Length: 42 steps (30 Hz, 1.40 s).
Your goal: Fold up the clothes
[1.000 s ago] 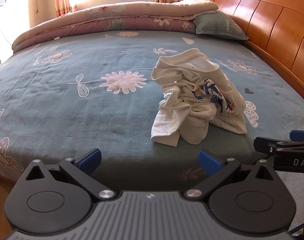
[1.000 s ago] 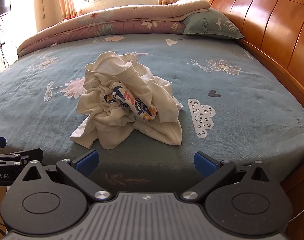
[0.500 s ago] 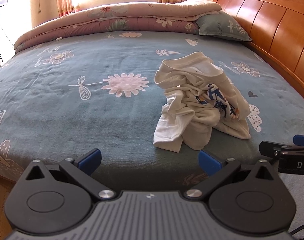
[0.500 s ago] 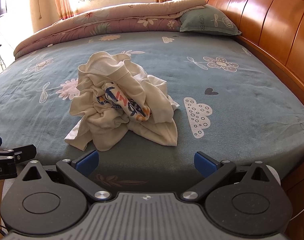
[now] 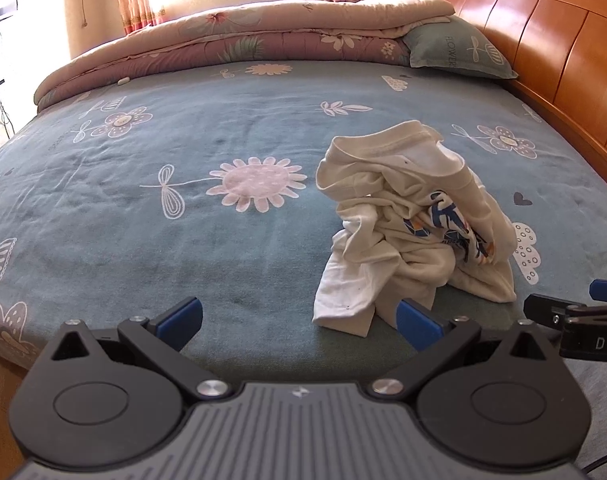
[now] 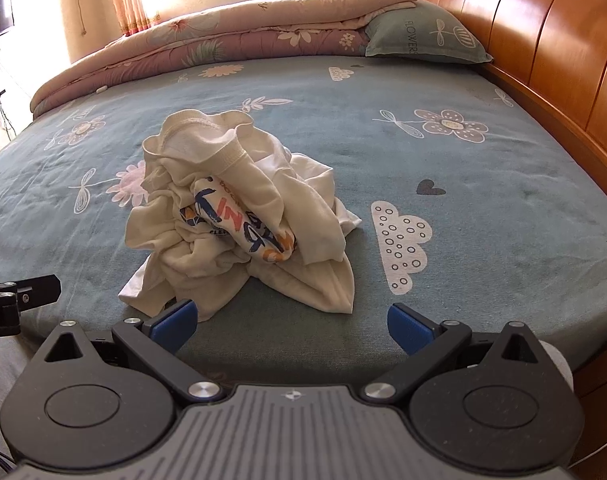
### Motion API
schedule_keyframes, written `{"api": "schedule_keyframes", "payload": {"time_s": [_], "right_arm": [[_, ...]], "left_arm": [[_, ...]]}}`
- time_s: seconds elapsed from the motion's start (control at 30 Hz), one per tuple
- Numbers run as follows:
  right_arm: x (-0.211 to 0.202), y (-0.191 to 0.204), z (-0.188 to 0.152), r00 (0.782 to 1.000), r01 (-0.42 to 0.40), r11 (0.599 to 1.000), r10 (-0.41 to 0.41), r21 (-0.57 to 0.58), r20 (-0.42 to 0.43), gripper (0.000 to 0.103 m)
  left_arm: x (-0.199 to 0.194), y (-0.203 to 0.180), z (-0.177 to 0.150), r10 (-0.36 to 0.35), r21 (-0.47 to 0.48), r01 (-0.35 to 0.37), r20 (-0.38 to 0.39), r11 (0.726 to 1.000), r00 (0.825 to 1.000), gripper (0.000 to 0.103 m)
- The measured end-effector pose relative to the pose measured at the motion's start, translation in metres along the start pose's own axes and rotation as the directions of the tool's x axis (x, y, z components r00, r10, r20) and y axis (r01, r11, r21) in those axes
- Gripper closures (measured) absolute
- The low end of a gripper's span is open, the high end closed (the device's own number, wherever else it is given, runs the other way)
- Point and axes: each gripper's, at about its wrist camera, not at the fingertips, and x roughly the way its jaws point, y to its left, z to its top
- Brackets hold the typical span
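A cream T-shirt with a blue and orange print lies crumpled in a heap (image 5: 403, 232) (image 6: 239, 224) near the front edge of the bed. My left gripper (image 5: 299, 320) is open, low over the bed edge, with the heap's lower corner just beyond its right fingertip. My right gripper (image 6: 289, 322) is open too, close in front of the heap, whose near hem lies by its left fingertip. Neither holds anything. Each gripper's tip shows at the side of the other's view: the right gripper (image 5: 575, 312) and the left gripper (image 6: 19, 292).
The bed has a blue flowered sheet (image 5: 183, 240) (image 6: 483, 208). A folded pink quilt (image 5: 239, 40) (image 6: 223, 36) and a green pillow (image 5: 459, 50) (image 6: 423, 34) lie at the far end. A wooden headboard (image 5: 555, 52) (image 6: 543, 40) runs along the right side.
Both grippers have moved forward toward the bed, and the crumpled T-shirt now sits closer to their fingertips. Both stay open; the heap has not moved.
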Motion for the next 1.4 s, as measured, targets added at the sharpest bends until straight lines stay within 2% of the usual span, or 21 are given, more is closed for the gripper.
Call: {"api": "schedule_keyframes", "payload": {"time_s": [0.4, 0.67, 0.83, 0.9, 1.0, 1.13, 1.23, 1.33, 1.4], "right_arm": [[0.052, -0.019, 0.033, 0.996, 0.051, 0.998, -0.047, 0.042, -0.077, 0.000], [0.090, -0.009, 0.064, 0.997, 0.028, 0.999, -0.030, -0.026, -0.075, 0.000], [0.125, -0.001, 0.073, 0.997, 0.042, 0.995, -0.048, -0.091, -0.068, 0.000], [0.134, 0.000, 0.073, 0.997, 0.022, 0.994, -0.030, -0.107, -0.072, 0.000], [0.143, -0.003, 0.067, 0.997, -0.024, 0.993, 0.015, -0.114, -0.079, 0.000], [0.144, -0.012, 0.051, 0.997, -0.072, 0.987, 0.070, -0.142, -0.014, 0.000], [0.141, -0.009, 0.045, 0.998, -0.053, 0.977, 0.059, -0.205, 0.022, 0.000], [0.137, -0.005, 0.046, 0.999, -0.029, 0.973, 0.037, -0.229, 0.030, 0.000], [0.130, -0.003, 0.048, 0.999, -0.009, 0.969, 0.022, -0.245, 0.049, 0.000]], "left_arm": [[0.078, -0.023, 0.049, -0.058, 0.067, 0.063, -0.070, 0.996, 0.996, 0.001], [0.127, -0.019, 0.058, -0.051, 0.035, 0.057, -0.151, 0.998, 0.987, 0.001], [0.150, -0.019, 0.058, -0.048, 0.034, 0.055, -0.182, 0.998, 0.982, 0.001], [0.158, -0.019, 0.056, -0.044, 0.035, 0.052, -0.194, 0.998, 0.980, 0.001], [0.165, -0.018, 0.048, -0.058, 0.036, 0.066, -0.181, 0.997, 0.982, 0.000], [0.167, -0.011, 0.038, -0.109, 0.019, 0.113, -0.142, 0.993, 0.984, 0.000], [0.172, -0.002, 0.032, -0.158, -0.027, 0.156, -0.133, 0.987, 0.978, 0.000], [0.172, 0.002, 0.026, -0.178, -0.048, 0.173, -0.107, 0.984, 0.978, 0.000], [0.170, 0.002, 0.033, -0.164, -0.027, 0.162, -0.099, 0.986, 0.981, 0.000]]}}
